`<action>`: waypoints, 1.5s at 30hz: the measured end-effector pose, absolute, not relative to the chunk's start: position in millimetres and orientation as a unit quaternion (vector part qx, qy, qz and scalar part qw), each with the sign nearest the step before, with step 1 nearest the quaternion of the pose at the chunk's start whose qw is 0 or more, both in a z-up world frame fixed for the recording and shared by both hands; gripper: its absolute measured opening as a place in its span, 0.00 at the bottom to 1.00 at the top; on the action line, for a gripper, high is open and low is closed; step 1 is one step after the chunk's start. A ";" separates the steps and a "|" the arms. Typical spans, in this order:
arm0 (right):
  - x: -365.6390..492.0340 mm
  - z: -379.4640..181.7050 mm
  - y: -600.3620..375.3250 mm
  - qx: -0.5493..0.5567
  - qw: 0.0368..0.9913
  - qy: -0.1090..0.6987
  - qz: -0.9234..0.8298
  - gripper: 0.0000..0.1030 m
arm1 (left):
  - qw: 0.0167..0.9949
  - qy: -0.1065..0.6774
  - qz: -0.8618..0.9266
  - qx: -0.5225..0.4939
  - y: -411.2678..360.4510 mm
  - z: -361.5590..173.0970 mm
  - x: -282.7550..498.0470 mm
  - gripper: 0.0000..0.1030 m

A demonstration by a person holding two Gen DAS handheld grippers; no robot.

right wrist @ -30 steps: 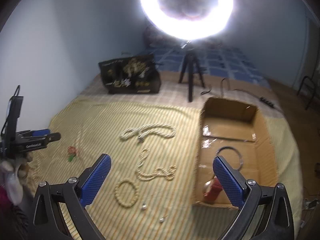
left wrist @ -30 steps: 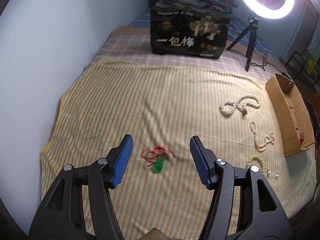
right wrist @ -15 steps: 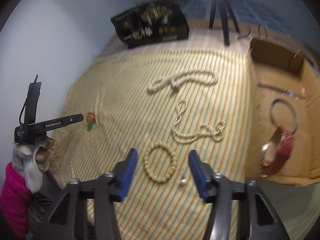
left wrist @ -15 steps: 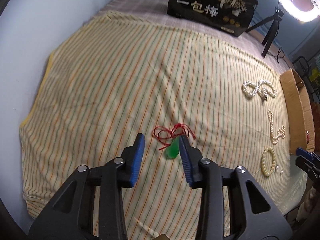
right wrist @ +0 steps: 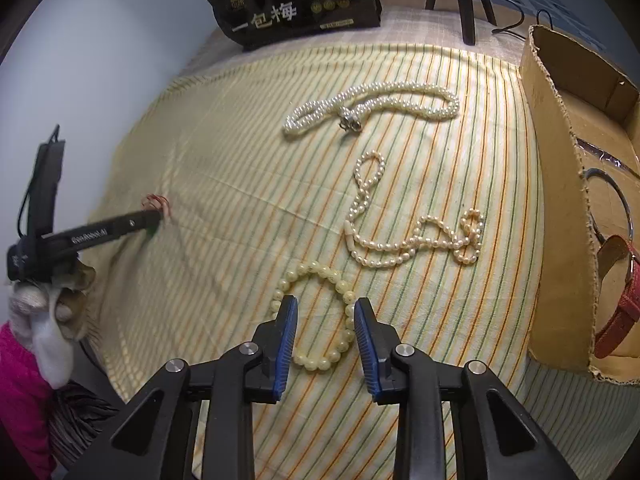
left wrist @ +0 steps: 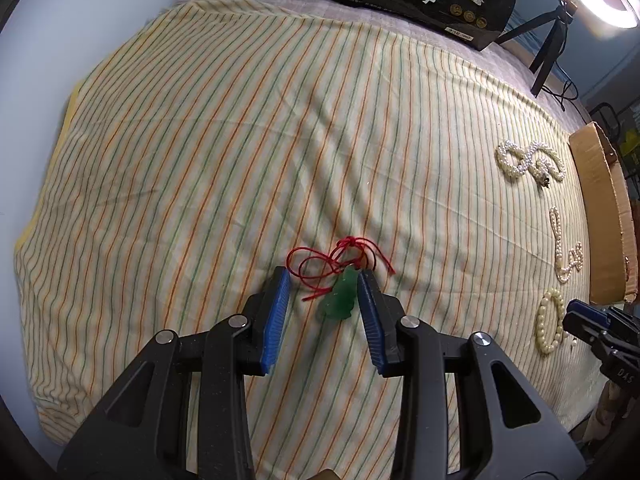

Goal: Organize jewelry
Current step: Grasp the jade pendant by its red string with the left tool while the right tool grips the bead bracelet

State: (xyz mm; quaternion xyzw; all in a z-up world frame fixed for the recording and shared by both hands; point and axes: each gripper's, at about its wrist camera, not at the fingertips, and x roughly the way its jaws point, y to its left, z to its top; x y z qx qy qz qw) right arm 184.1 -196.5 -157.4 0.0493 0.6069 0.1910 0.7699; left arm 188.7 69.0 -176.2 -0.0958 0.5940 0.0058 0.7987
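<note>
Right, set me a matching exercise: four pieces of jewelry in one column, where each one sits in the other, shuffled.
Things:
1. green pendant on a red cord
2. bead bracelet
3. red strap
4. thick pearl rope

Places:
A. inside the cardboard box
B. between the fingers of the left gripper
C. farthest up the striped cloth, toward the black box
D. between the fingers of the right gripper

Pairs: 1-B, 2-D, 3-A, 4-C

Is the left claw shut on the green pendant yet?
Not yet. The left claw is open around the green pendant; the right pad sits at the pendant, but a gap remains on the other side.
</note>
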 end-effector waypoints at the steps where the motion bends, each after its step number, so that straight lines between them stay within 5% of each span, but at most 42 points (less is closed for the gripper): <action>1: 184.7 -159.3 -196.3 0.047 0.769 0.608 0.191 0.28 | 0.799 0.594 0.006 -0.095 68.8 -176.8 189.2 0.35; 12: 188.0 -167.9 -191.9 0.042 0.766 0.614 0.187 0.25 | 0.800 0.596 -0.009 -0.064 54.1 -179.8 191.4 0.34; 18: 187.8 -168.6 -191.5 0.038 0.766 0.614 0.186 0.22 | 0.802 0.595 0.006 -0.052 52.6 -183.6 194.2 0.13; 25: 188.2 -169.8 -192.9 0.039 0.768 0.613 0.183 0.05 | 0.805 0.590 0.012 -0.055 53.5 -180.8 192.3 0.13; 45: 184.8 -103.9 -198.7 0.048 0.823 0.534 0.188 0.04 | 0.845 0.526 -0.037 -0.089 24.9 -110.0 180.0 0.13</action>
